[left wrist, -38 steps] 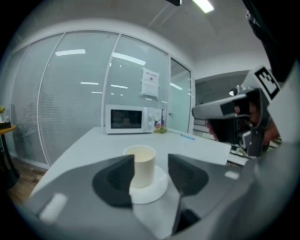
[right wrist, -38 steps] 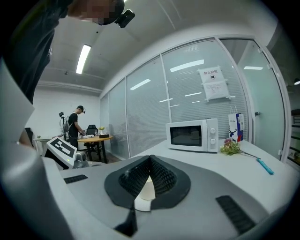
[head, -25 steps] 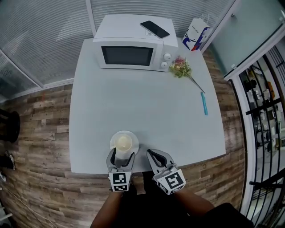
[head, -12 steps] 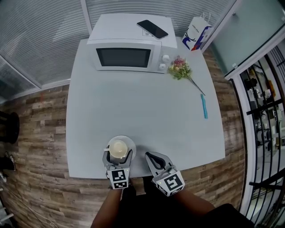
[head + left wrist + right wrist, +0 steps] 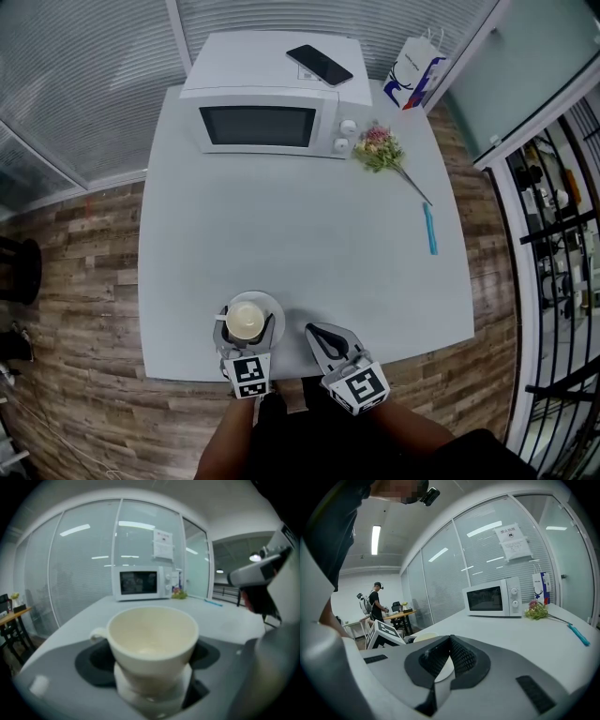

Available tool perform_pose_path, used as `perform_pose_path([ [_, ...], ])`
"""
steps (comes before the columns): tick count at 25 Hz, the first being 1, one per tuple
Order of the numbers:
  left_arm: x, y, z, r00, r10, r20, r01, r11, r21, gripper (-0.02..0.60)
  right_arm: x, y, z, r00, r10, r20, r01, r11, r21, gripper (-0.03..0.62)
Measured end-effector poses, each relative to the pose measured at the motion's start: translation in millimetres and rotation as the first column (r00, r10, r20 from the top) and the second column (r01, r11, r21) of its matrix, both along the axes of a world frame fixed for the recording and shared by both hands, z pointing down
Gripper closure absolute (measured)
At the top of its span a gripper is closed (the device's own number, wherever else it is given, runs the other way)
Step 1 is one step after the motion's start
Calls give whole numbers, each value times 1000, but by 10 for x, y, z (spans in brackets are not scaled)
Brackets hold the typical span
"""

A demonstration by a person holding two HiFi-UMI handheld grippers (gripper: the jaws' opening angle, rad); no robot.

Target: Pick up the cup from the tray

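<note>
The left gripper (image 5: 247, 328) is at the near edge of the table (image 5: 300, 244), just in front of the person. Its jaws stand spread wide, one on each side of the cup (image 5: 151, 634). The left gripper view shows the dark pads flanking the cup wall without clamping it, so the gripper has hold of nothing.

The cup is cream-coloured and stands upright on the tray (image 5: 274, 305), a small round white dish. Its handle (image 5: 97, 633) points to the person's left. The tray rests on the table close to the near edge, left of centre.

The right gripper (image 5: 317, 332) lies just beside the tray, on its right. Its jaws are closed together tip to tip and grip nothing. In the right gripper view, the tray edge appears behind the jaws.

Further out, the middle of the grey table surface is bare. A white microwave (image 5: 267, 112) stands at the far edge with its door facing the person. A dark phone (image 5: 320, 64) lies on top of the microwave. A small bunch of flowers (image 5: 378, 148) lies on the table just right of the microwave. A blue pen (image 5: 430, 228) lies nearer the right edge, well apart from the tray. A white and blue paper bag (image 5: 412, 70) stands at the far right corner.

Glass partitions with blinds enclose the far side. The right gripper view shows a person (image 5: 376, 603) standing at a desk in the background.
</note>
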State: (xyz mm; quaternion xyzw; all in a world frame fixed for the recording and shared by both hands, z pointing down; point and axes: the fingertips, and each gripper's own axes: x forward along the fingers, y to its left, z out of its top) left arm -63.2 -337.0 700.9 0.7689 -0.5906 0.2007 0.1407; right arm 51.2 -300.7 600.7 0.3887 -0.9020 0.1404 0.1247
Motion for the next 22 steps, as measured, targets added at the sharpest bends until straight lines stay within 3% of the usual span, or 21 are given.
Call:
perform_pose_path([
  [11,-88,22,-658,999,32,-18,-30,995,96,143,-100,-71,-334,1000,20,18,-22,993,117,589],
  [22,-59,201,-1560,996,82,-30,-74,973,221,143,-96,-166,-947,995,91,31,-96,953,286,589],
])
